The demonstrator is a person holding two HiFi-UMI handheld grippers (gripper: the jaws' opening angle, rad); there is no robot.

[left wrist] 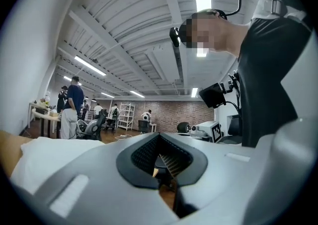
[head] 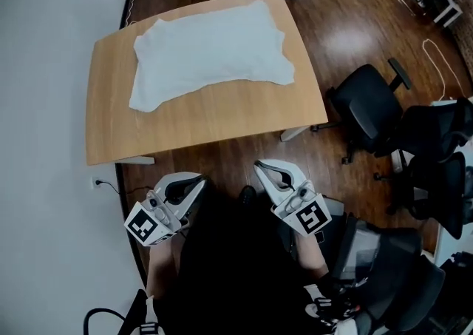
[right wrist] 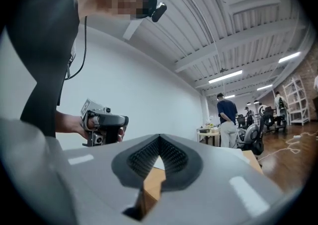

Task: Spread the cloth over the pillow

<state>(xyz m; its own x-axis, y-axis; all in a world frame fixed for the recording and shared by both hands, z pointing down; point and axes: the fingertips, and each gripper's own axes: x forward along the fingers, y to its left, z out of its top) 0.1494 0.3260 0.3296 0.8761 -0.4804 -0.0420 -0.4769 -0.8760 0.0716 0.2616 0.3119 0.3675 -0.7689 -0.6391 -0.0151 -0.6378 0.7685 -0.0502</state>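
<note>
A white cloth [head: 211, 52] lies spread over the pillow on the wooden table [head: 199, 115]; the pillow itself is hidden beneath it. Both grippers are held back near the person's body, well short of the table's near edge. My left gripper [head: 191, 187] is shut with nothing between its jaws, and its tips meet in the left gripper view [left wrist: 160, 142]. My right gripper [head: 267, 171] is also shut and empty, jaws together in the right gripper view [right wrist: 159, 144]. A pale edge of the cloth [left wrist: 44, 157] shows low at the left in the left gripper view.
Black office chairs [head: 369, 108] stand on the wooden floor to the right of the table. White cables [head: 436, 60] trail across the floor at the far right. A white wall [head: 44, 104] runs along the table's left side. Several people [left wrist: 72, 105] stand far off in the room.
</note>
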